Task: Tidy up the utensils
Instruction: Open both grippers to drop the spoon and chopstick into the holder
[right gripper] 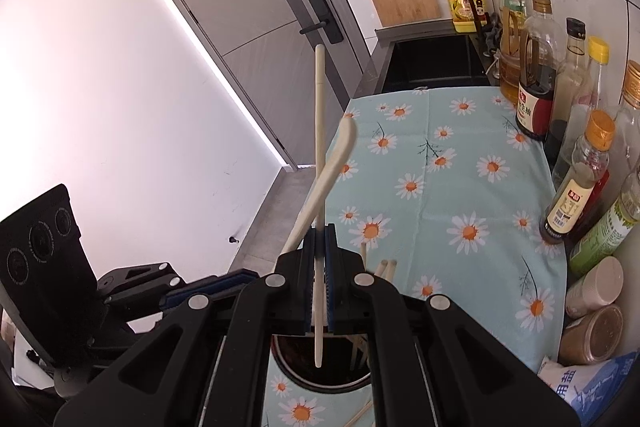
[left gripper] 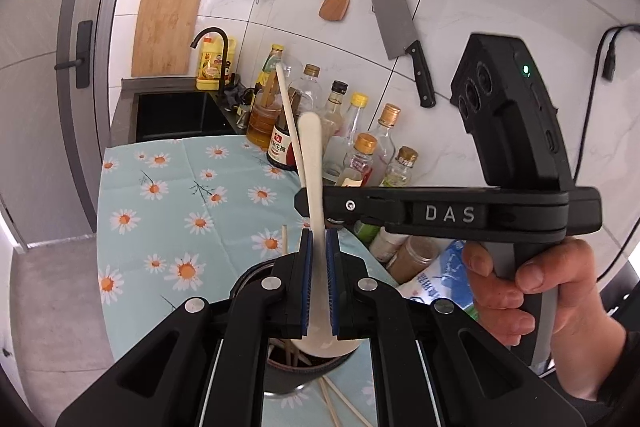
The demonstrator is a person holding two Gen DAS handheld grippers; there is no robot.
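Left claw (left gripper: 319,247) clamped on a cream ceramic soup spoon (left gripper: 314,163), bowl down over the dark utensil holder (left gripper: 304,371) at 6 o'clock. Right claw (right gripper: 319,243) clamped on a single cream chopstick (right gripper: 319,147), upright, tip inside the holder. Loose chopsticks (right gripper: 386,267) on the daisy-print worktop (right gripper: 460,187); condiment bottles (right gripper: 576,183) at 3 o'clock.
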